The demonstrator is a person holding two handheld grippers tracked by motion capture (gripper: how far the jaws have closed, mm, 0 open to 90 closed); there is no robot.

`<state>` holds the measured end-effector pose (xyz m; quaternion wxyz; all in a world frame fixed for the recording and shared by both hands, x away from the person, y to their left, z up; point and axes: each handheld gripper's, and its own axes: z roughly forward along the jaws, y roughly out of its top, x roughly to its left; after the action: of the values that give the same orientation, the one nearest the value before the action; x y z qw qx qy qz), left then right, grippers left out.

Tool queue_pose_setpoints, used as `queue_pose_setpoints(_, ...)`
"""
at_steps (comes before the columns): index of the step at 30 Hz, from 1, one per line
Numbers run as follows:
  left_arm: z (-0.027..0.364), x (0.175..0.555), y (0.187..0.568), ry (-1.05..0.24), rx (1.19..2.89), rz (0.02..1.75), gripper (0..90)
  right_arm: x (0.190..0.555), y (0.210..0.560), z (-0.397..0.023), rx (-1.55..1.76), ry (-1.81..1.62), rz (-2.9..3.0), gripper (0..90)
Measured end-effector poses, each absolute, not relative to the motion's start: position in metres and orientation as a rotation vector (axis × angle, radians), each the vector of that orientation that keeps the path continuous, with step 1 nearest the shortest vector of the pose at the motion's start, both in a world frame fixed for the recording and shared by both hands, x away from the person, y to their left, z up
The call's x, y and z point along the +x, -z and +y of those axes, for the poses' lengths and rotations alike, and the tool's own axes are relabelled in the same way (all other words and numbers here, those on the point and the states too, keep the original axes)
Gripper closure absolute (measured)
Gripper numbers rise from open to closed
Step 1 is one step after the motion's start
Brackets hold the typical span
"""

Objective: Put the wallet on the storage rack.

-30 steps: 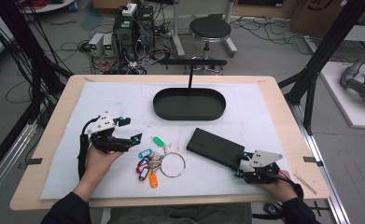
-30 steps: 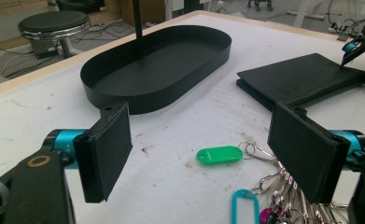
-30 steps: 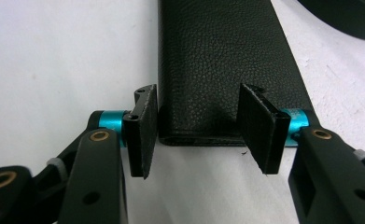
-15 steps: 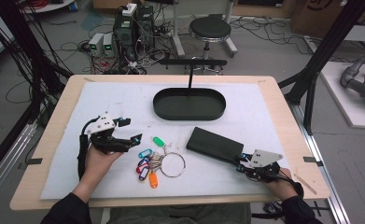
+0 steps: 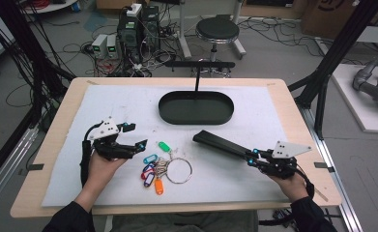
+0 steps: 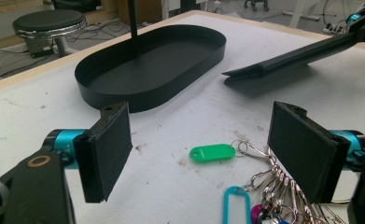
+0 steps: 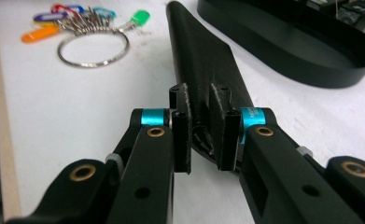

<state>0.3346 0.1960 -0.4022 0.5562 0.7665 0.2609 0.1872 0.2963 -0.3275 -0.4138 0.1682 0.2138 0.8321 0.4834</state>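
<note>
On the left, the left gripper (image 5: pixel 134 145) hovers with jaws wide apart beside the key bunch (image 5: pixel 163 165). Over right, the right gripper (image 5: pixel 252 154) now clamps the black case (image 5: pixel 220 142), tipped off the mat since a second ago, so probably tray-bound (image 5: pixel 196 119).

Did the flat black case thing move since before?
Yes. The flat black case, clamped by the right gripper, has tipped up on edge; it lay flat before, in front of the black oval tray.
</note>
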Motion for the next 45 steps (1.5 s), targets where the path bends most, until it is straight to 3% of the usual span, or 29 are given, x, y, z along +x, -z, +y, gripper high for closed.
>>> queue_pose_setpoints(17, 0.146, 0.345, 0.392, -0.384, 1.831, 0.498, 24.1, 0.318, 0.408, -0.341, 0.804, -1.584, 2.311, 80.6)
queue_pose_setpoints(25, 0.096, 0.371, 0.404, -0.239, 1.954, 0.525, 26.8, 0.325, 0.41, -0.344, 0.87, -1.572, 2.306, 79.8)
queue_pose_setpoints(34, 0.067, 0.391, 0.405, -0.236, 1.884, 0.497, 26.9, 0.328, 0.41, -0.346, 0.91, -1.592, 2.302, 78.5)
queue_pose_setpoints(45, 0.04, 0.417, 0.419, -0.199, 1.916, 0.461, 30.1, 0.332, 0.41, -0.348, 0.917, -1.609, 2.32, 75.6)
